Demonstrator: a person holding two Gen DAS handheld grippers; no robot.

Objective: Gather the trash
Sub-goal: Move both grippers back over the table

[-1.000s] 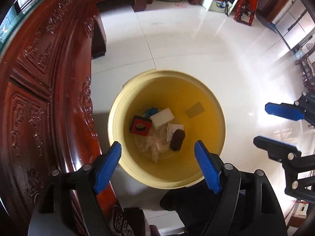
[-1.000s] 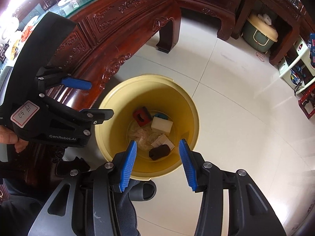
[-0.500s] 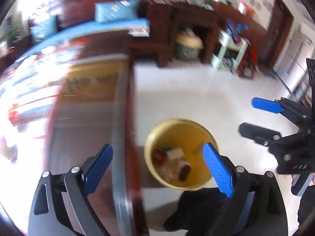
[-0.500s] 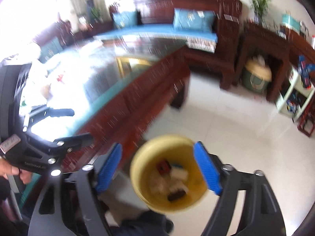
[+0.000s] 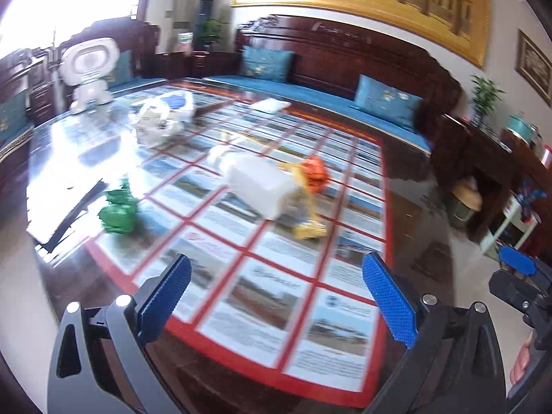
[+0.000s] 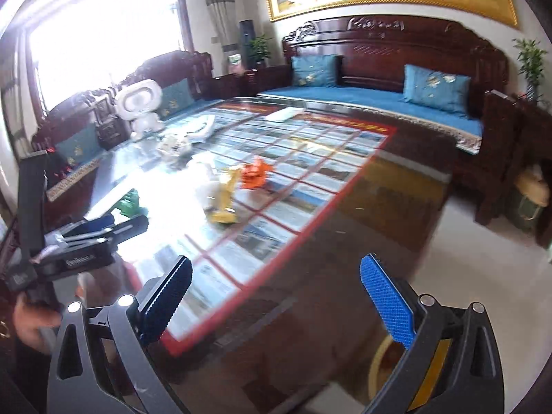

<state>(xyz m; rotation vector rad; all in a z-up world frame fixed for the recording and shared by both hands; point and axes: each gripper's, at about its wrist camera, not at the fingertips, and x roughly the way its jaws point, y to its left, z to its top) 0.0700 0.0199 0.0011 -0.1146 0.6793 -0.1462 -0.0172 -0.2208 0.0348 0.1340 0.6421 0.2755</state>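
Glass covers the table (image 5: pixel 407 207), and the trash lies spread across its middle: a green crumpled wad (image 5: pixel 119 210) toward the left edge, a white plastic container (image 5: pixel 258 183) at the centre, yellow wrappers (image 5: pixel 307 220) touching it, and an orange wad (image 5: pixel 314 170) just beside. The left gripper (image 5: pixel 276 296) and right gripper (image 6: pixel 276 296) hover over the near edge, jaws wide apart, holding nothing.

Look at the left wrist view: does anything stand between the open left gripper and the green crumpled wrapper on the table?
Nothing visible does. The left gripper is open and empty, and only bare glass tabletop lies between it and the green wrapper.
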